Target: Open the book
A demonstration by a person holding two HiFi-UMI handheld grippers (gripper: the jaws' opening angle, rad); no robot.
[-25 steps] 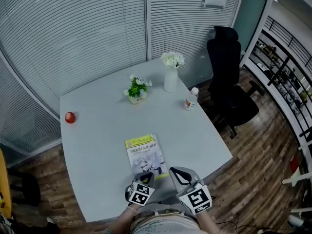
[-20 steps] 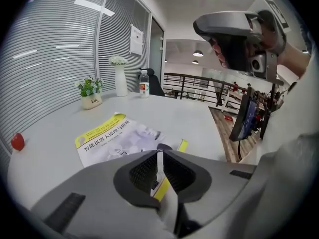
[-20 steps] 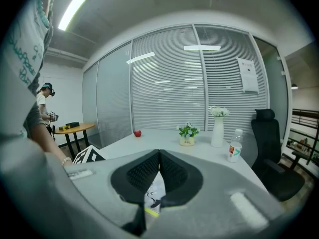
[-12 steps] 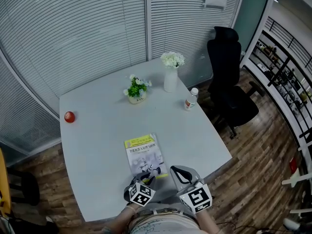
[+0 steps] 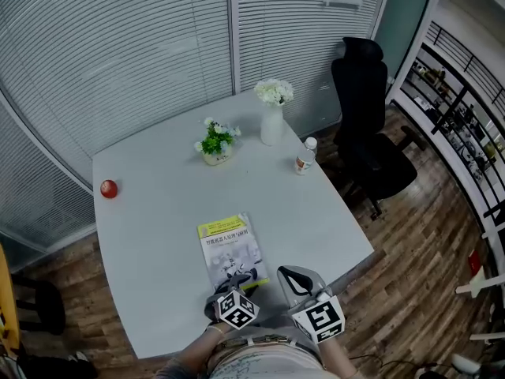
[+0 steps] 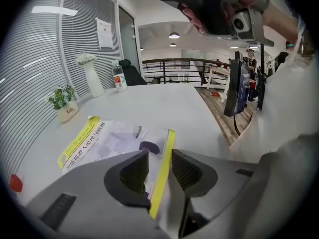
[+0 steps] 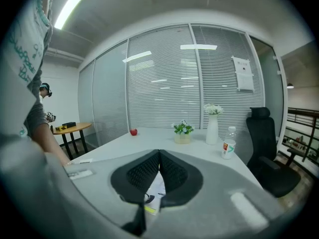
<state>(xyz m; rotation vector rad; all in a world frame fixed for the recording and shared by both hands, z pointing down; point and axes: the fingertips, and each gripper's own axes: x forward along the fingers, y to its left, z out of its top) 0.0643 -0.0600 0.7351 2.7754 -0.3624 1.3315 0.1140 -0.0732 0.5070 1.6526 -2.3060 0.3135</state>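
Left gripper view looks down on the book (image 6: 107,143), closed and flat toward 6 o'clock on the table (image 5: 158,212). The left gripper (image 6: 159,158) has just been spreading its jaws, and the book's yellow-banded edge lies between the ribbed black pads (image 6: 134,171), unpressed. The right gripper (image 7: 159,156), at its 3 o'clock, is pressed together and empty. The thin, glossy paperback could slide on the smooth pale table, or a pinch could catch several pages instead of the cover.

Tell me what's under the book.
The closed book lies flat on the grey table, and bare tabletop shows along its sides. The patch directly beneath is covered by the book itself, so anything thin under it could not be seen.
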